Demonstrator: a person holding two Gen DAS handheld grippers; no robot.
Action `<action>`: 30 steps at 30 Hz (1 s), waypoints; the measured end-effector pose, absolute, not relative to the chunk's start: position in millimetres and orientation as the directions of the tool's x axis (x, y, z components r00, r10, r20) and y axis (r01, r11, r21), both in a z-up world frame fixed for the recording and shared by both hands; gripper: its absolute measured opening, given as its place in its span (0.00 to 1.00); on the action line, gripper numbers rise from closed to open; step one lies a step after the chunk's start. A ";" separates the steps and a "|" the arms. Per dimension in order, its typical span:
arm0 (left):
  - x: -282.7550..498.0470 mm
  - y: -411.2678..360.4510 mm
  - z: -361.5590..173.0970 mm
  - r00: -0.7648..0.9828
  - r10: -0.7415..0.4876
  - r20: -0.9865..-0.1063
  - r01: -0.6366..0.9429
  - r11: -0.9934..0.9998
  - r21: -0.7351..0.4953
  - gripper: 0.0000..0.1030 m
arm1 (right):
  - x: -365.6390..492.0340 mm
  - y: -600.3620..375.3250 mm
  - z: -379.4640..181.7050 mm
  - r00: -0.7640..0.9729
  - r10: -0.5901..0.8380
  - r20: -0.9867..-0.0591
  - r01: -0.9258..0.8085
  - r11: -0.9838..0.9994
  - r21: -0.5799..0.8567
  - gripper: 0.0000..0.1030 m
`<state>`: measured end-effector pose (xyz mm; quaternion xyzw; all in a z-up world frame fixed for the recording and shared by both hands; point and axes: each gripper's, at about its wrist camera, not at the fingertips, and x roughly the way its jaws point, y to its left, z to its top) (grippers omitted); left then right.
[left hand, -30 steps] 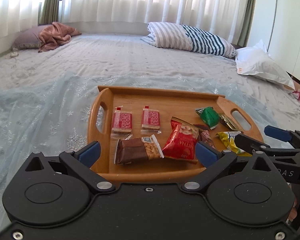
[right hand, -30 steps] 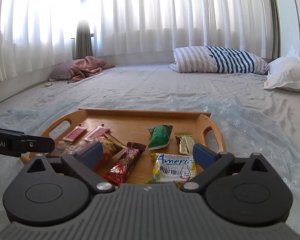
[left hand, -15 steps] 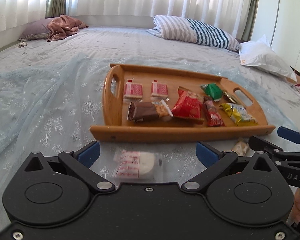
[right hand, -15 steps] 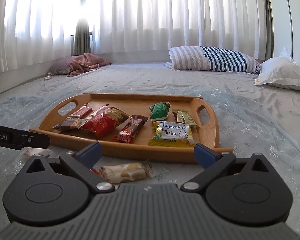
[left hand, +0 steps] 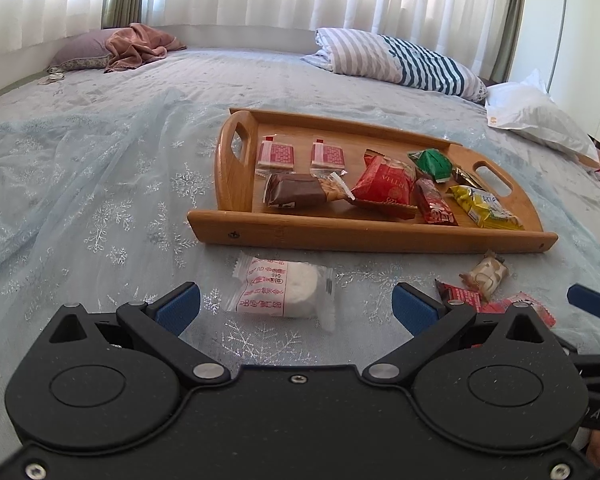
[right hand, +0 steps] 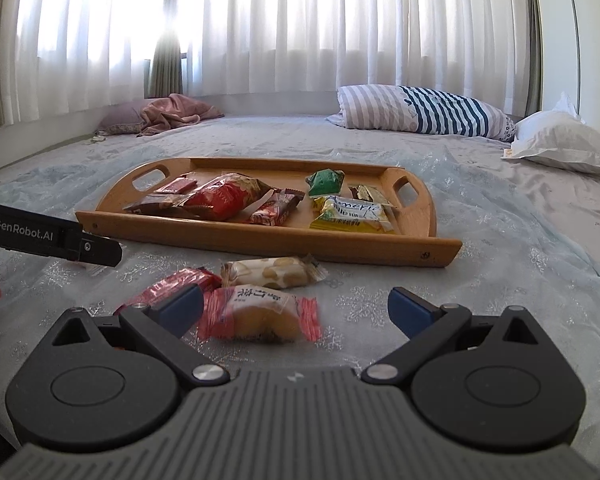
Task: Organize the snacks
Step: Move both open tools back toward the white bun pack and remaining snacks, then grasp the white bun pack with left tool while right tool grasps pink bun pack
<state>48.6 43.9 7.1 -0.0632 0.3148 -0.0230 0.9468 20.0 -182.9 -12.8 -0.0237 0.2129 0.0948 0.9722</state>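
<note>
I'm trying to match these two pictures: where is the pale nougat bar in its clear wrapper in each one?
Left wrist view: pale nougat bar, far right, lying on the bedspread just outside the wooden tray.
Right wrist view: centre, just before the same tray's front wall.

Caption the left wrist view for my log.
Open left gripper faces a white wrapped snack lying before the wooden tray.

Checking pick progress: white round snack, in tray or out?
Out. The white round snack lies on the bedspread before the tray, between the open left tool fingers.
</note>
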 end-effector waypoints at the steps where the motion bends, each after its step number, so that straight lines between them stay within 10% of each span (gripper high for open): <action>1: 48.1 44.3 7.2 0.803 -0.085 -0.590 0.004 0.990 -0.138 0.99 | 18.7 -182.7 -13.8 0.891 0.175 -0.419 -0.195 0.981 -0.005 1.00; 10: 49.6 44.7 6.1 0.803 -0.090 -0.590 0.010 0.990 -0.138 0.96 | 11.4 -179.6 -16.3 0.888 0.204 -0.412 -0.220 0.975 0.009 0.96; 30: 59.2 44.6 3.0 0.791 -0.100 -0.604 0.017 0.990 -0.142 0.49 | 8.9 -174.4 -15.2 0.881 0.224 -0.418 -0.221 0.974 0.056 0.62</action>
